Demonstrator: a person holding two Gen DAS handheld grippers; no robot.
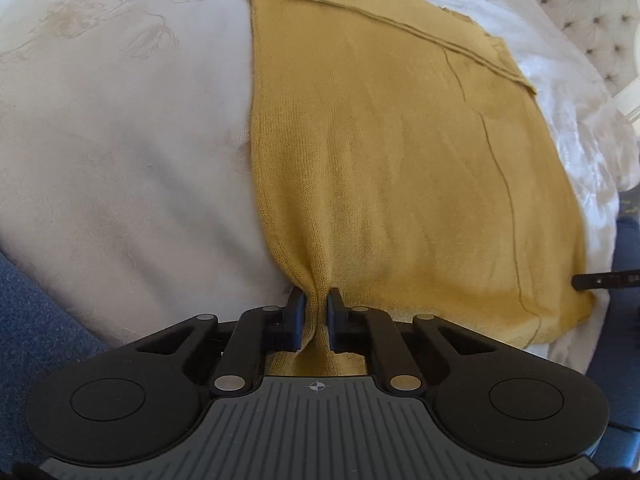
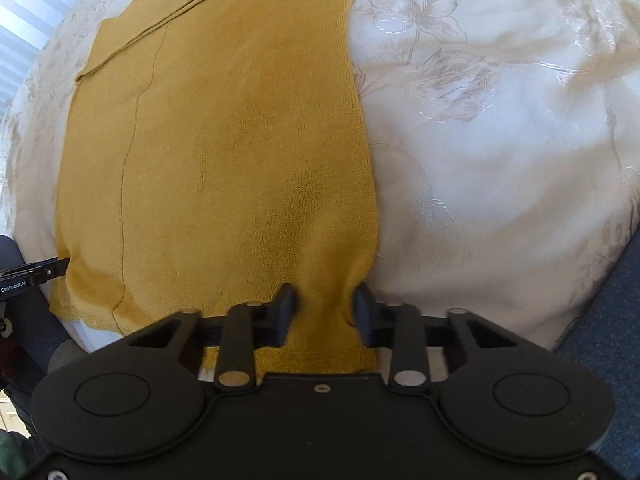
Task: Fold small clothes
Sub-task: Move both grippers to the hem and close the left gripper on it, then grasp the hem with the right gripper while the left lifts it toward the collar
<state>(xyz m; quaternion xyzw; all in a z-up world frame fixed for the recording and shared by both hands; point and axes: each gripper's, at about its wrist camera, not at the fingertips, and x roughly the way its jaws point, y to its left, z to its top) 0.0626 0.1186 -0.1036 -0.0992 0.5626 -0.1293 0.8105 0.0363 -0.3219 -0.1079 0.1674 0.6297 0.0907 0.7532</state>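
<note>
A mustard-yellow knit garment (image 1: 400,160) lies flat on a white floral bedspread (image 1: 120,140), partly folded lengthwise with a seam line running down it. My left gripper (image 1: 317,300) is shut on the garment's near left corner, fabric pinched between the jaws. In the right wrist view the same garment (image 2: 224,152) fills the left half. My right gripper (image 2: 324,296) straddles the near right corner with the jaws apart, cloth lying between them. Each gripper's tip shows at the edge of the other's view: the right one (image 1: 600,280), the left one (image 2: 36,272).
The bedspread (image 2: 500,140) covers the whole bed. A tufted headboard (image 1: 592,20) stands at the far right of the left view. Blue carpet (image 2: 608,340) lies beside the bed's near edge. Striped light shows at the right view's top left (image 2: 24,12).
</note>
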